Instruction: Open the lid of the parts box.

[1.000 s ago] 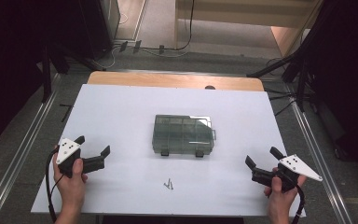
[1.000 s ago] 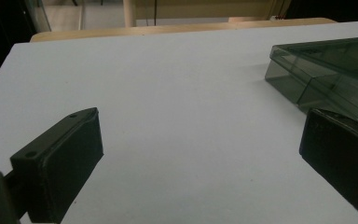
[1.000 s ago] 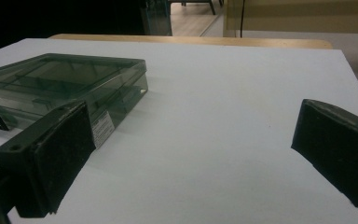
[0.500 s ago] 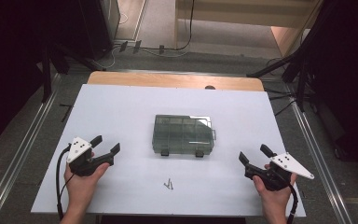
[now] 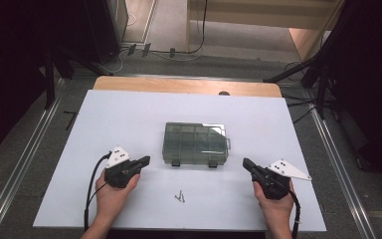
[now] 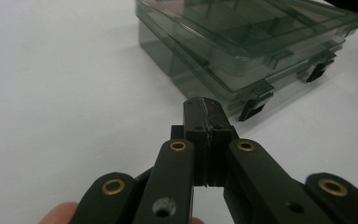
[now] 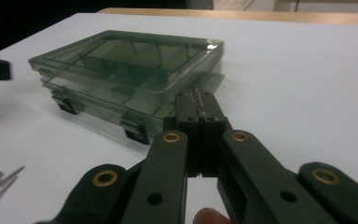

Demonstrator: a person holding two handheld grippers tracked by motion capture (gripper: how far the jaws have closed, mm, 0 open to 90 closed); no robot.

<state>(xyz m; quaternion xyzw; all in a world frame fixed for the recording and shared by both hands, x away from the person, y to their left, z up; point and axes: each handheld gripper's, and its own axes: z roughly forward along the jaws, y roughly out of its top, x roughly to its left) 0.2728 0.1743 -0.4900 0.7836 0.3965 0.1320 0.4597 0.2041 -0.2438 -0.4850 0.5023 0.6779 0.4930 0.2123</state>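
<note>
At the middle of the white table (image 5: pixel 104 124) sits the smoky compartment box (image 5: pixel 195 143), lid down and its two black latches (image 5: pixel 194 163) facing my near edge, with a few loose screws (image 5: pixel 179 196) lying just nearer. I hold the left gripper (image 5: pixel 144 160) near the box's left corner and the right gripper (image 5: pixel 246 163) near its right one. Both have just been closing on nothing, jaws now pressed together (thin tips suit prying latches, I judge).

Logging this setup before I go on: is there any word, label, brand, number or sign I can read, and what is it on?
None can be read.
Compartment box: clear smoky plastic, no label or brand showing.
White table: no print.
Left gripper and right gripper: no markings to read.
</note>
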